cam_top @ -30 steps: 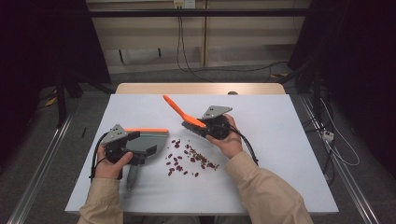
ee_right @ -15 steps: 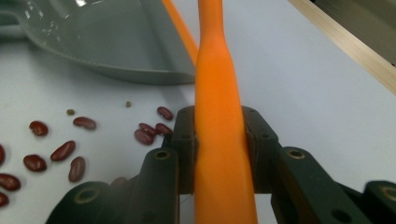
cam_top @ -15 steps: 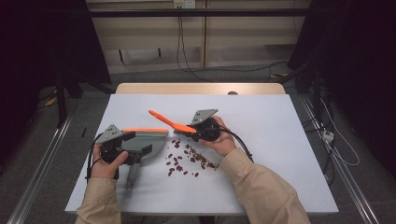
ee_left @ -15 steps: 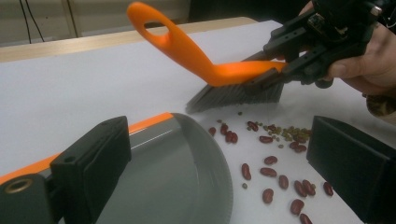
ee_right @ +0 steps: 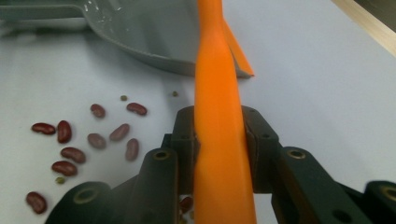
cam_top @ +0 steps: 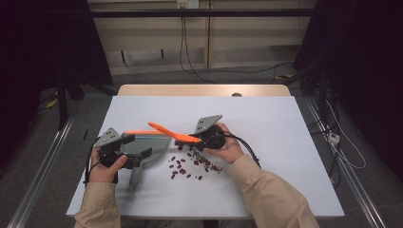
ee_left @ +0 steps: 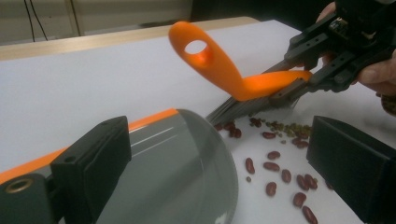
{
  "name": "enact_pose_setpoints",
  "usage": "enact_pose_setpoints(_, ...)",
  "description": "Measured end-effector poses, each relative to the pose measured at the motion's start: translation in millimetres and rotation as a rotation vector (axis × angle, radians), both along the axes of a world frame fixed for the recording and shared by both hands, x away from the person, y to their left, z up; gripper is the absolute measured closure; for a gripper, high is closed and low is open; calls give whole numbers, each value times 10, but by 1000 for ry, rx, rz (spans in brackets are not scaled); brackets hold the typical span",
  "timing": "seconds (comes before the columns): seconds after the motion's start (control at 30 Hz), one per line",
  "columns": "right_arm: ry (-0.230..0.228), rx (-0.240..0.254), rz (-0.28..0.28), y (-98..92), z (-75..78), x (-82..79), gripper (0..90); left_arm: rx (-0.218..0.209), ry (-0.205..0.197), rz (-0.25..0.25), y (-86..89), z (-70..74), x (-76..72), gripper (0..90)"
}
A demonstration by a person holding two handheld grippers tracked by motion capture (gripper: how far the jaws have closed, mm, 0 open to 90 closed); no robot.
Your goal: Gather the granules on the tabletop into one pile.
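An orange-handled brush (cam_top: 164,129) is clamped by its handle in my right gripper (cam_top: 190,139), which is shut on it. Its dark bristles (ee_left: 243,107) touch the table just in front of the dustpan's mouth. The grey dustpan (cam_top: 152,142) with an orange rim sits low on the table, and my left gripper (cam_top: 135,146) holds it with its jaws wide around the back. Red kidney beans (cam_top: 190,164) and a few small green ones (ee_left: 289,128) lie scattered between the two grippers. The right gripper view looks along the handle (ee_right: 217,70) toward the dustpan (ee_right: 140,32) and the beans (ee_right: 93,140).
The white table top (cam_top: 285,142) has a wooden strip (cam_top: 204,90) along its far edge. The dustpan's handle (cam_top: 135,183) points back toward the person. Cables trail from both grippers, and dark floor with rails lies to both sides.
The right gripper has carried the brush left and down, from above the beans to the dustpan's mouth, and its handle now lies flatter. The left hand and the dustpan have shifted slightly left.
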State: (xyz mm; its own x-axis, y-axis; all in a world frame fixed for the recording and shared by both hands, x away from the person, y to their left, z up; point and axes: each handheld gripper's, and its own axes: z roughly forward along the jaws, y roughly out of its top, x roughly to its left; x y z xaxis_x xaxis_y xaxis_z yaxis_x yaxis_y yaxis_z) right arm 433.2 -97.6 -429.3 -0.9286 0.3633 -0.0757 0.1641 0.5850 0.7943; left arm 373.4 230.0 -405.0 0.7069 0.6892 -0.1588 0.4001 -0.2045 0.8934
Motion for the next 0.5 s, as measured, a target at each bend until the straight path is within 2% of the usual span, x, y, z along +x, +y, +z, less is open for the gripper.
enact_pose_setpoints(0.13, 12, 2, 15, -34, 6, -75, 705, 6, 9, 7, 39, -32, -34, 64)
enact_pose_setpoints(0.3, 5, -19, 41, -35, 23, -173, 704, 12, 9, 20, 99, -54, -66, 64)
enact_pose_setpoints(0.5, 27, -20, 66, -47, 50, -243, 705, 20, 18, 16, 109, -89, -79, 64)
